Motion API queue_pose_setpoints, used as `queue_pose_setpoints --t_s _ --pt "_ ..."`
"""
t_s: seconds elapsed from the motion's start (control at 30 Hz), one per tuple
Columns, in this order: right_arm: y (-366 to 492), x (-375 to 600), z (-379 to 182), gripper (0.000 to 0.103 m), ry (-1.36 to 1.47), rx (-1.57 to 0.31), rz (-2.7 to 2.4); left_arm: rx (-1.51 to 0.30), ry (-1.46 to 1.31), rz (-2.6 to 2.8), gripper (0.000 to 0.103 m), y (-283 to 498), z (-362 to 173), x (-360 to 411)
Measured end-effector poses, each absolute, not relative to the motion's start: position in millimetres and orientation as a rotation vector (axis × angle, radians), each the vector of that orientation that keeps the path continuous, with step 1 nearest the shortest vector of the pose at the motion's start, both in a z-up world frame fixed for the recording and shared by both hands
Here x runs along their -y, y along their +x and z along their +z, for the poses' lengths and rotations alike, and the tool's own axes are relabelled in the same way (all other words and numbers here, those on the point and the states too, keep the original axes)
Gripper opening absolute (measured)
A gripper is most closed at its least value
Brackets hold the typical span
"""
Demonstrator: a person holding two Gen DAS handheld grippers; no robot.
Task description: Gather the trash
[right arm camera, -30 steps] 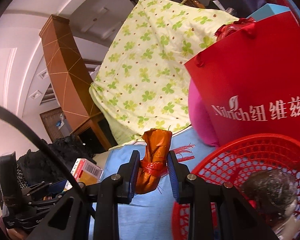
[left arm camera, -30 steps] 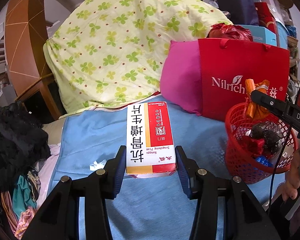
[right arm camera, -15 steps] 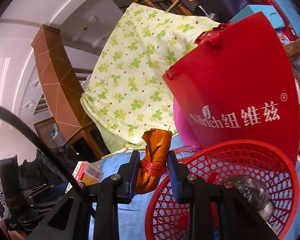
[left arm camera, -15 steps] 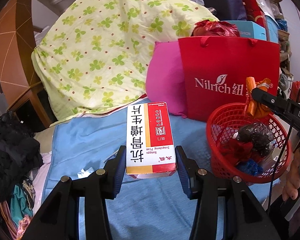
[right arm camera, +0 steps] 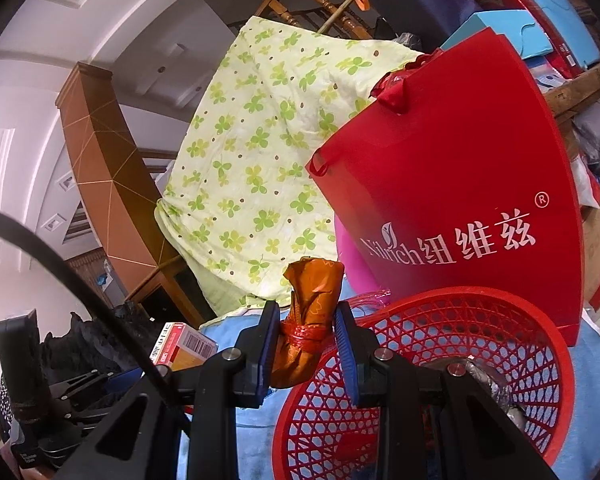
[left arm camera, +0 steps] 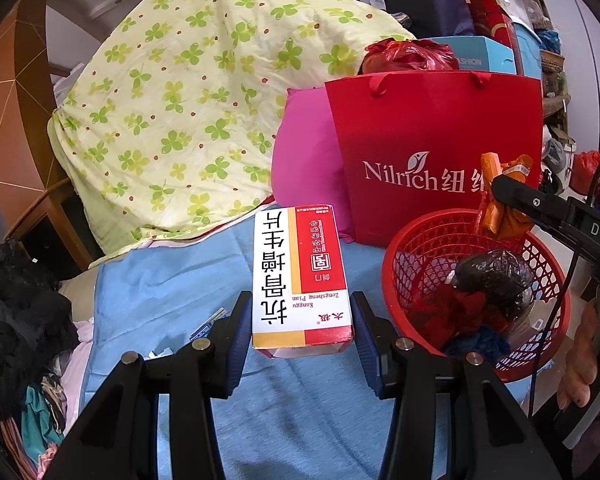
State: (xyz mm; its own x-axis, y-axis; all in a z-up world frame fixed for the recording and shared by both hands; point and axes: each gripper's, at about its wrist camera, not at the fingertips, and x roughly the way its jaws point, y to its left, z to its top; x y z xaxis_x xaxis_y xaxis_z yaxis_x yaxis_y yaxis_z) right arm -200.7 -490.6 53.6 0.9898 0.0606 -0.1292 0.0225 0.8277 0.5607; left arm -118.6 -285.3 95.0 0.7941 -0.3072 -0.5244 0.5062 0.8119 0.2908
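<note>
My left gripper (left arm camera: 301, 330) is shut on a red and white medicine box (left arm camera: 298, 276), held above the blue sheet (left arm camera: 172, 280). To its right stands a red mesh basket (left arm camera: 400, 248) with a dark foil bundle (left arm camera: 492, 276) and red and blue scraps inside. My right gripper (right arm camera: 306, 342) is shut on an orange wrapper (right arm camera: 310, 316) tied with red string, at the basket's (right arm camera: 440, 300) left rim. In the left wrist view that orange wrapper (left arm camera: 500, 196) hangs over the basket's far edge. The box (right arm camera: 182, 346) shows at the lower left of the right wrist view.
A red paper bag (left arm camera: 432, 152) and a pink cushion (left arm camera: 304, 156) stand right behind the basket. A green clover quilt (left arm camera: 188, 112) is heaped at the back. Dark clothes (left arm camera: 16, 312) lie at the left. Small paper scraps (left arm camera: 204, 326) rest on the sheet. A hand (left arm camera: 584, 360) is at the right edge.
Both grippers have swung toward the right: the basket and red bag have slid left and come closer in both views. The wrapper now sits over the basket's rim. Both grips are unchanged.
</note>
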Motion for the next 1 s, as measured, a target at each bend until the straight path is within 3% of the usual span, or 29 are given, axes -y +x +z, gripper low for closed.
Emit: queue_pose_setpoints --t_s 1.0 --pt "-220 511 44 0.03 0.723 -0.173 -0.054 -0.532 0.424 -0.603 0.05 -111 82 340"
